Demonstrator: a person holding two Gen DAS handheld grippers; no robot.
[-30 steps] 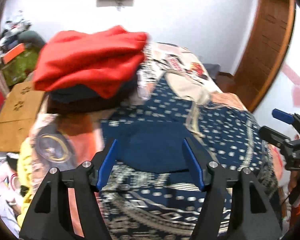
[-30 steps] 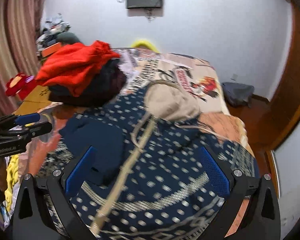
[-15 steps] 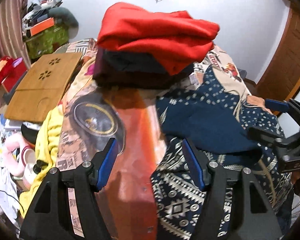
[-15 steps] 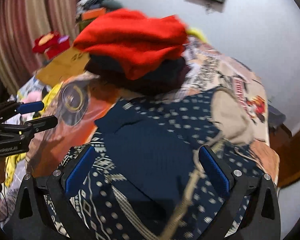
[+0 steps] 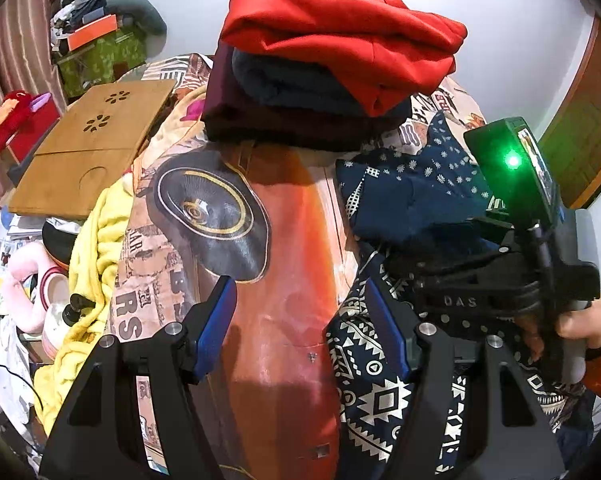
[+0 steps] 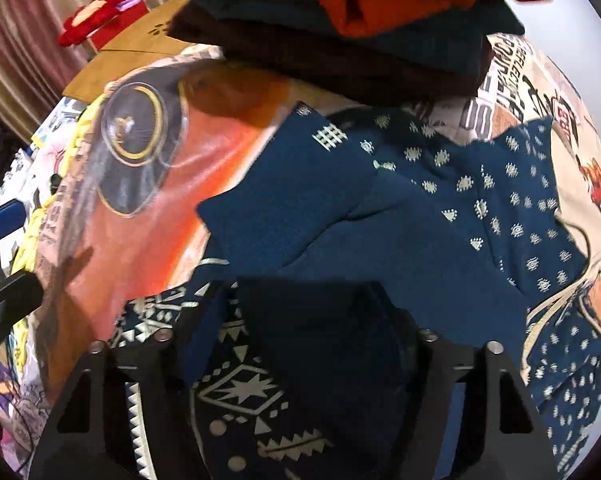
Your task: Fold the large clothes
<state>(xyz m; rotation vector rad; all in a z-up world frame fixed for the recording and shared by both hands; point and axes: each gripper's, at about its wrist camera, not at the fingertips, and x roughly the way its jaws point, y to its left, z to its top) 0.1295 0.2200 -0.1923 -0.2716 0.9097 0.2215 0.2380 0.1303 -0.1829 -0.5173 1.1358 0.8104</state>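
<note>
A large navy garment with white patterns (image 6: 440,216) lies spread on the bed, partly folded over itself; it also shows in the left wrist view (image 5: 404,196). My right gripper (image 6: 312,332) is open, low over the garment's patterned lower part, with dark cloth lying between its jaws. My left gripper (image 5: 304,328) is open and empty above the orange bedsheet (image 5: 284,280), beside the garment's left edge. The right gripper's body (image 5: 512,248) shows in the left wrist view, held by a hand.
A stack of folded clothes, red on top (image 5: 340,40), sits on the bed behind the garment. A wooden lap tray (image 5: 88,148), a yellow blanket (image 5: 92,264) and clutter lie to the left. A wooden door (image 5: 580,120) is at right.
Both grippers have moved left and forward toward the stack. The right gripper has dropped low onto the navy garment, and its camera body now fills the right of the left wrist view.
</note>
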